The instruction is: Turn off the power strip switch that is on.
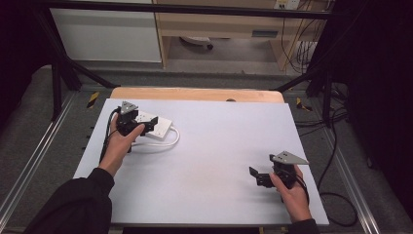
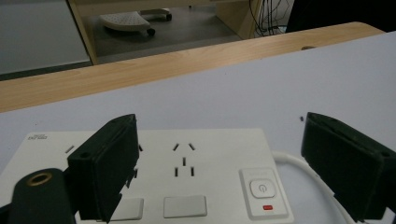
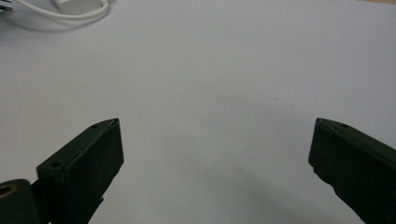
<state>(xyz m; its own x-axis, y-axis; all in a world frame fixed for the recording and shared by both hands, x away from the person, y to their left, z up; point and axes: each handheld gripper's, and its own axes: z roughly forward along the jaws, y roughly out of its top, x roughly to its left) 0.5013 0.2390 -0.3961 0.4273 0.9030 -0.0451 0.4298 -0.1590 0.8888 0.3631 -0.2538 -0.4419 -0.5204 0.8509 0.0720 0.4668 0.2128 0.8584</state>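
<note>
Nearby, white cord (image 1: 160, 143) looping beside power strip (image 1: 155, 125), table (image 1: 219, 146).

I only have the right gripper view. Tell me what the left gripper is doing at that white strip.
Observer: The left gripper is at the power strip, jaws wide apart, gripping nothing.
Operator: Report the switch.
Observer: The power button sits at the cable end, with a small red mark below it.
Operator: Check the sockets.
Observer: The socket between the jaws has no plug in it.
</note>
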